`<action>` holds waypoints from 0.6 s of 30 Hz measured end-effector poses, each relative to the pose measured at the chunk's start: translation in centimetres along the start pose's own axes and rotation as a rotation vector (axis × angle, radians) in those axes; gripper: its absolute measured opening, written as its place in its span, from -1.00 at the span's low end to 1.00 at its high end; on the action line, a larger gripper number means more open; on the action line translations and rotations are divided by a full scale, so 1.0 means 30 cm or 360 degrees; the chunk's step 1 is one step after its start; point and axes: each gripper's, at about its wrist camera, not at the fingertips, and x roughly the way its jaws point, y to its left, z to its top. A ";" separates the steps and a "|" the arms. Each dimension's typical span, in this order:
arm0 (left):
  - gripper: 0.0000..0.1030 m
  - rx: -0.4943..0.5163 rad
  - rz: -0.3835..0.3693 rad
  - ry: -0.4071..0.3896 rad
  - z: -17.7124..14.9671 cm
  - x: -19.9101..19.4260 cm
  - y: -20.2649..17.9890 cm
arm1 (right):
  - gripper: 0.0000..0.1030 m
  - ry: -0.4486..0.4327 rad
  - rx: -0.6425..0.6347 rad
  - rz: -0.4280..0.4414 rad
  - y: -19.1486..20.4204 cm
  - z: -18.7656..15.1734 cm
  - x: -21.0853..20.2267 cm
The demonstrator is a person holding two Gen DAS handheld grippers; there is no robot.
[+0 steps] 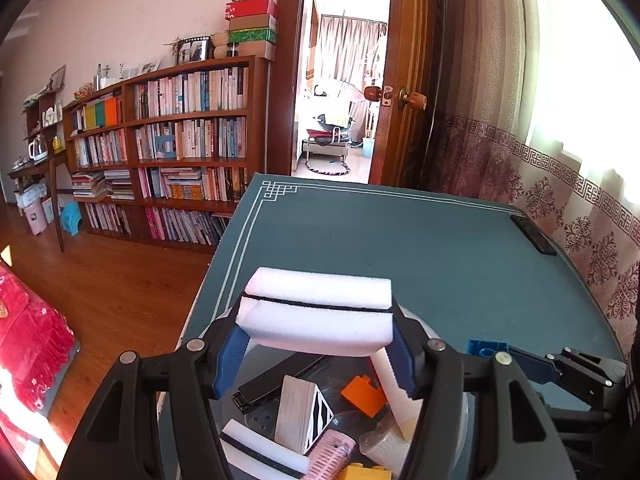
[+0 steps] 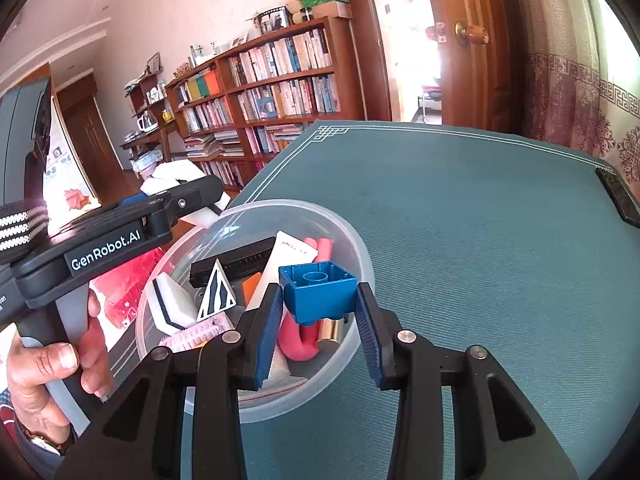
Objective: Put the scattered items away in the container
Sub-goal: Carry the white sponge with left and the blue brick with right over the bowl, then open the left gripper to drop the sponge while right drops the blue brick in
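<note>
My left gripper [image 1: 320, 320] is shut on a white sponge [image 1: 316, 300] with a black stripe and holds it above the near-left side of a clear round container [image 1: 466, 408]. In the right wrist view my right gripper [image 2: 319, 296] is shut on a blue brick [image 2: 318, 280], which hangs over the container's [image 2: 352, 236] right side. Inside lie a black comb [image 2: 236, 262], a zebra-striped triangle block [image 2: 218, 296], a second white sponge [image 2: 168, 304], an orange brick [image 1: 364, 394], a pink roller [image 1: 332, 452] and a pink curved piece [image 2: 296, 344].
The container stands near the front-left corner of a green table mat [image 2: 480, 240]. A black remote [image 1: 534, 234] lies at the mat's far right edge. A hand [image 2: 48, 368] grips the left gripper's handle. Bookshelves and an open door stand beyond the table.
</note>
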 end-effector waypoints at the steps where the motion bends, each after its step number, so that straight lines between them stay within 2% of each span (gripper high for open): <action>1: 0.28 -0.0019 -0.0002 0.0006 0.001 0.002 0.013 | -0.22 0.0011 -0.0019 -0.0001 0.016 -0.002 0.016; 9: 0.28 -0.0082 -0.0035 0.0018 0.010 0.006 0.050 | -0.22 0.0008 -0.0089 -0.0027 0.079 -0.002 0.046; 14: 0.30 -0.0063 -0.0082 0.0068 0.010 0.025 0.048 | -0.22 -0.0022 -0.0152 -0.0031 0.119 -0.007 0.027; 16: 0.39 -0.0058 -0.0117 0.0106 0.004 0.039 0.043 | -0.22 -0.0014 -0.0139 -0.0026 0.115 -0.009 0.029; 17: 0.57 -0.0061 -0.0123 0.0113 0.001 0.043 0.040 | -0.22 -0.0011 -0.0130 -0.0028 0.110 -0.012 0.028; 18: 0.62 -0.0064 -0.0122 0.0110 -0.001 0.044 0.040 | -0.22 -0.0008 -0.0122 -0.0031 0.103 -0.016 0.027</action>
